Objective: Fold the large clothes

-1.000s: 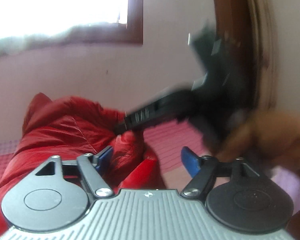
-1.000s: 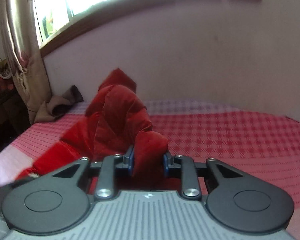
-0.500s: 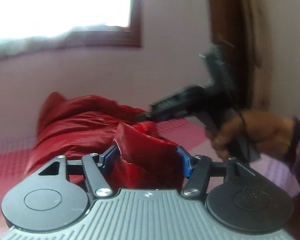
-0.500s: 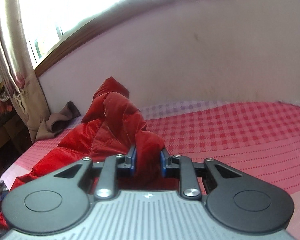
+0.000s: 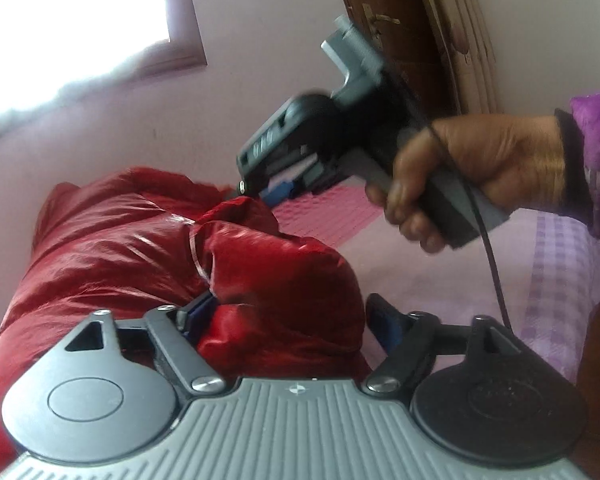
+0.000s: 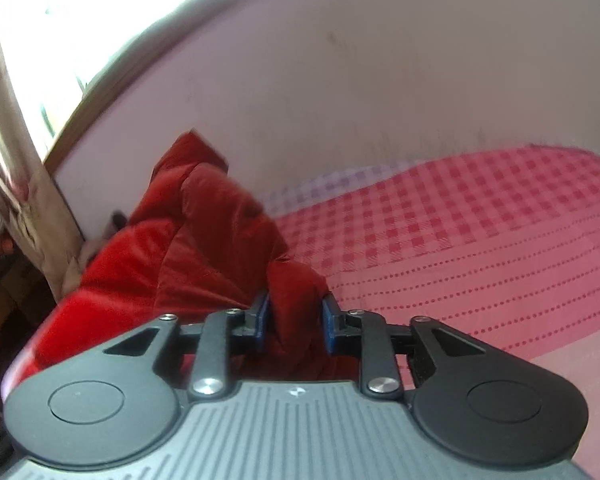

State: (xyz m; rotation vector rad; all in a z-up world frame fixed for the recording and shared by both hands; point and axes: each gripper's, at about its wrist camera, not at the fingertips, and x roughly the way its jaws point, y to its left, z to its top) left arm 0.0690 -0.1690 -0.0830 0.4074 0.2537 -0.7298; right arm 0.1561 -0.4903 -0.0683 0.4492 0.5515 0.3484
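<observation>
A shiny red padded jacket (image 5: 112,248) lies bunched on the bed. In the left wrist view a thick fold of it sits between the fingers of my left gripper (image 5: 288,316), whose jaws stand wide around the fabric. My right gripper (image 5: 260,196) shows there too, held in a hand, its tips on the jacket's upper fold. In the right wrist view my right gripper (image 6: 296,320) is shut on a fold of the red jacket (image 6: 204,240), which rises in a peak ahead.
The bed has a pink and red checked sheet (image 6: 480,232). A pale wall stands behind it, with a bright window (image 5: 68,20) and a brown wooden door (image 5: 400,40). A beige curtain (image 6: 20,184) hangs at the left of the right wrist view.
A fold of the jacket has come between my left fingers, which were empty and apart a second ago. My right gripper has stayed shut on the jacket and both views have tilted upward.
</observation>
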